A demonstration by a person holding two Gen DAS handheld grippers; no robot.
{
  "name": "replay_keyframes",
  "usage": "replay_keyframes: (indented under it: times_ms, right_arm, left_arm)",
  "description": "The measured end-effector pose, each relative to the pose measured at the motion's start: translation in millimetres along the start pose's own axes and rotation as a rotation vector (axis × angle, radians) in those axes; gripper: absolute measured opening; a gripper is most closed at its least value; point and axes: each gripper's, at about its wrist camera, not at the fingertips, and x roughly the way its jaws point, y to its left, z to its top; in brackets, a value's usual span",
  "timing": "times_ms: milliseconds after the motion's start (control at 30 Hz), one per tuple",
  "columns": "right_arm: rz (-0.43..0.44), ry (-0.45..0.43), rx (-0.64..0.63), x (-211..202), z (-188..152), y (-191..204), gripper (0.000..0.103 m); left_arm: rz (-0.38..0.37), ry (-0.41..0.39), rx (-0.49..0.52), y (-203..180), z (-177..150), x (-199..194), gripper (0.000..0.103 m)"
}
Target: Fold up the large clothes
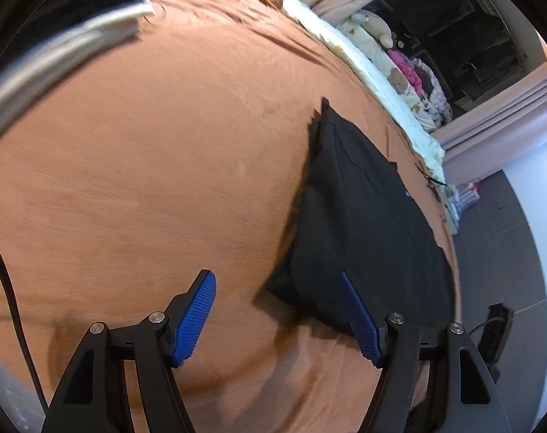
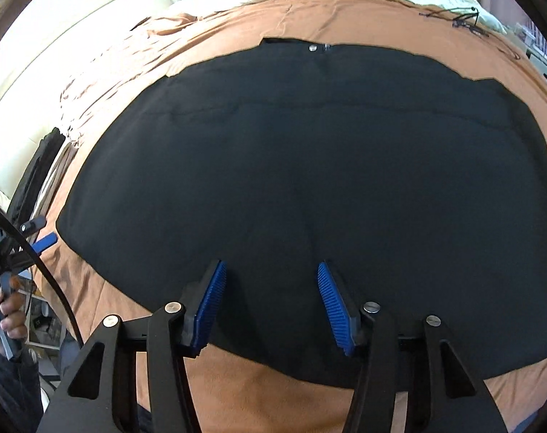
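On the orange bedspread [image 2: 345, 11] black trousers [image 2: 291, 166] lie flat, near the bed's edge. Right gripper [image 2: 271, 306] hovers over them, left gripper [image 1: 277, 319] by one end; both wide, empty. Best pinch matching corners, fold evenly.

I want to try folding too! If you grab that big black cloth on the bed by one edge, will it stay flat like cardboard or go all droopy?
Probably droopy. The black garment lies flat and follows the orange bedspread, so it looks soft, not stiff. It seems thin, so likely light, though it is wide. Both the left gripper and the right gripper are open, neither holding it.
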Motion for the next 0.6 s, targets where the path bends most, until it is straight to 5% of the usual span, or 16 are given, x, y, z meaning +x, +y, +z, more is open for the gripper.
replay_keyframes:
  times_ms: [200,433,600]
  right_arm:
    - [0.010,-0.020,-0.026,-8.8,-11.5,5.8,0.042]
    - [-0.034,0.022,-0.003,12.1,-5.3,0.4,0.038]
    - [-0.078,0.040,0.001,39.6,24.7,0.6,0.038]
  left_arm:
    - [-0.001,0.061,-0.006,-3.6,2.5,21.5,0.072]
    - [-0.021,0.108,-0.027,-3.2,1.3,40.1,0.047]
    - [-0.010,0.104,-0.032,-4.0,1.4,40.9,0.042]
